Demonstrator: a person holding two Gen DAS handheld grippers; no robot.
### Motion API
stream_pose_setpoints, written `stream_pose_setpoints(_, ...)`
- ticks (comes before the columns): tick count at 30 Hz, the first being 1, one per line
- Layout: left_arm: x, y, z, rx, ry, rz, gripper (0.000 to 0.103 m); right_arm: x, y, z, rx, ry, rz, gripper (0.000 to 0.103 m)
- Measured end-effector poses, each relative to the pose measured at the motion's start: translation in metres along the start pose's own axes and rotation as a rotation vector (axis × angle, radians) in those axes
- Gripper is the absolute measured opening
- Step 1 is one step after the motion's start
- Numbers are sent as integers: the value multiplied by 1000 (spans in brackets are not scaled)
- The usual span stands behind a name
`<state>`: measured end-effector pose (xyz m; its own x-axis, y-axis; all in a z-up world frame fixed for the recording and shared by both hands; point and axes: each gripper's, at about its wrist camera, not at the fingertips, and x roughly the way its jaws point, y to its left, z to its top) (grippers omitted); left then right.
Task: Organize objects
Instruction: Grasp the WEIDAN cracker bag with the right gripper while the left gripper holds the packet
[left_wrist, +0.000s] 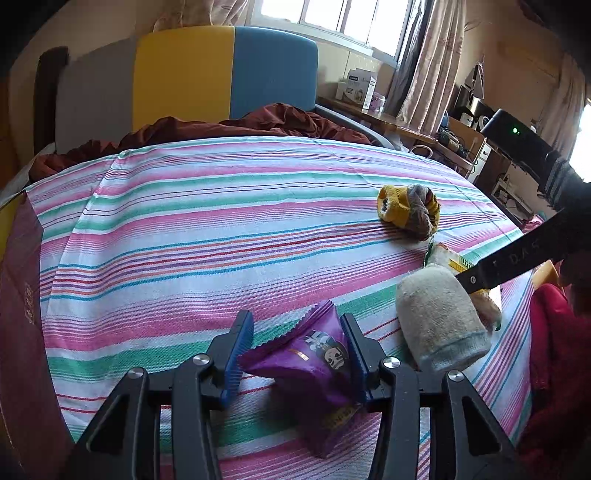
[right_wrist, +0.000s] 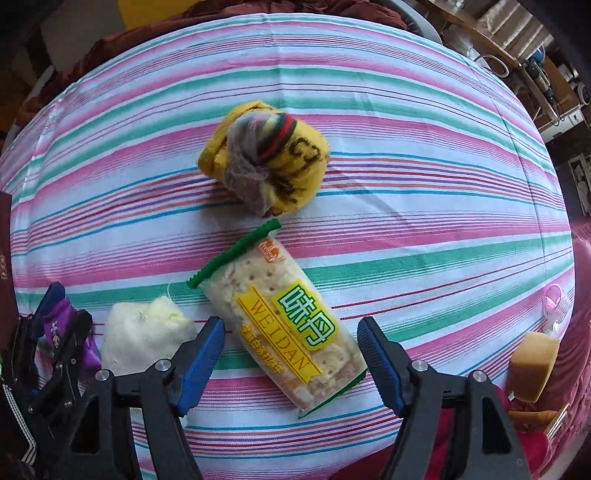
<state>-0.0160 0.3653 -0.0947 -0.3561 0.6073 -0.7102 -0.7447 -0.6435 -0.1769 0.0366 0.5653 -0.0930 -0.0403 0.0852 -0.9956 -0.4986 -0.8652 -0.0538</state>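
Left gripper (left_wrist: 297, 354) clamped on purple snack packet (left_wrist: 314, 369), just above striped bedsheet (left_wrist: 221, 221). Right gripper (right_wrist: 291, 362) open, straddling cracker packet (right_wrist: 284, 325) without contact. White sock roll (right_wrist: 144, 332) beside it; yellow sock bundle (right_wrist: 266, 162) beyond.

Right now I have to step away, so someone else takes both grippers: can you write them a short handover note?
Left gripper: shut on the purple snack packet, just above the striped sheet.
Right gripper: open, pointing down over the cracker packet, pads not touching it.
White sock roll lies between the two packets; yellow sock bundle beyond the crackers.
Done: purple packet gripped.
Left: probably close on the crackers, then sort snacks from socks.
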Motion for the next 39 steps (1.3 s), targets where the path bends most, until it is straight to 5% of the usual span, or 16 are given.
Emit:
stream_pose_setpoints(2,0,1,0,0,0,-1,49,8,1,-2,-11,11,-18,72)
stream_pose_setpoints(5,-1,2,0,-3,-1,-5,49,5,-12,-5,60,-33,22,49)
stream_pose_setpoints(13,-1,2,0,-3,0,-5,49,5,-55,-13,314,-158,37,49)
stream_pose_setpoints(29,-11,-4,1,1,38,42,45,17,-51,-6,235,-197,-36,52)
stream_pose_setpoints(39,-94,8,14,-14,-66,156,45,17,-56,-10,225,-207,-49,52)
